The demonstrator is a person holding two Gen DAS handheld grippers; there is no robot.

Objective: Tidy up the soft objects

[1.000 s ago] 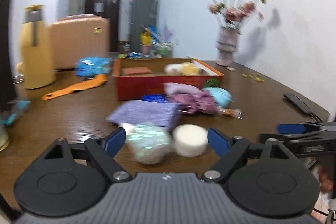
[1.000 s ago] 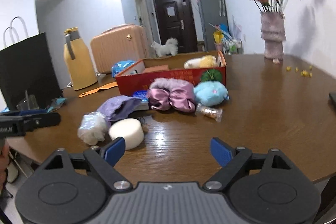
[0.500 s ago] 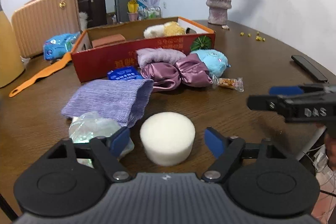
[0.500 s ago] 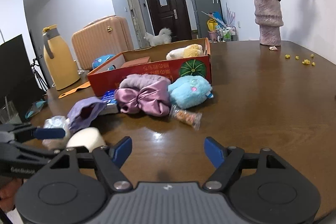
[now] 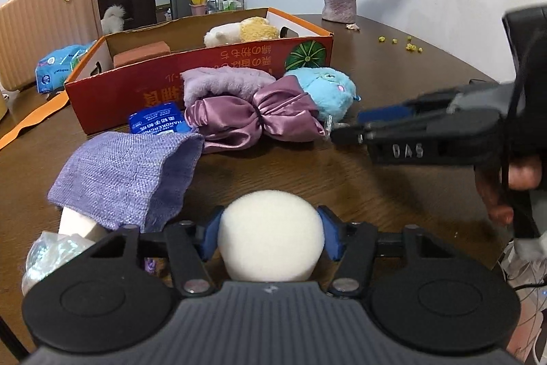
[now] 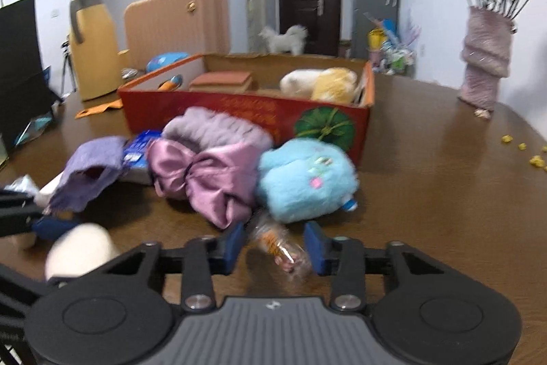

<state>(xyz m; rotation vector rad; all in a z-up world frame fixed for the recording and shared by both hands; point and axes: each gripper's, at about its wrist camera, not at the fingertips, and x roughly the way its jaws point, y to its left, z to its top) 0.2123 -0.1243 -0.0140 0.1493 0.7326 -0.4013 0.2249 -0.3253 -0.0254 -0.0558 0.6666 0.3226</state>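
My left gripper (image 5: 271, 236) has its blue pads against both sides of a white round sponge (image 5: 270, 233) on the brown table. My right gripper (image 6: 275, 245) is partly closed around a clear snack packet (image 6: 278, 247) without gripping it; it also shows in the left wrist view (image 5: 345, 130). Beyond lie a blue plush (image 6: 306, 180), a mauve satin bow (image 6: 205, 182), a lilac fuzzy piece (image 6: 215, 129) and a purple knit pouch (image 5: 126, 173). The red cardboard box (image 6: 246, 113) holds a white and yellow plush (image 6: 319, 84) and a brown pad (image 6: 222, 81).
A blue tissue pack (image 5: 159, 122) lies by the box. A crinkled clear bag (image 5: 51, 253) sits at my left. A vase of flowers (image 6: 485, 57) stands far right, a yellow jug (image 6: 90, 47) and black bag (image 6: 20, 64) far left. An orange strip (image 5: 27, 125) lies left.
My left gripper moved forward and closed onto the white sponge. My right gripper moved in toward the pile and narrowed around the snack packet.
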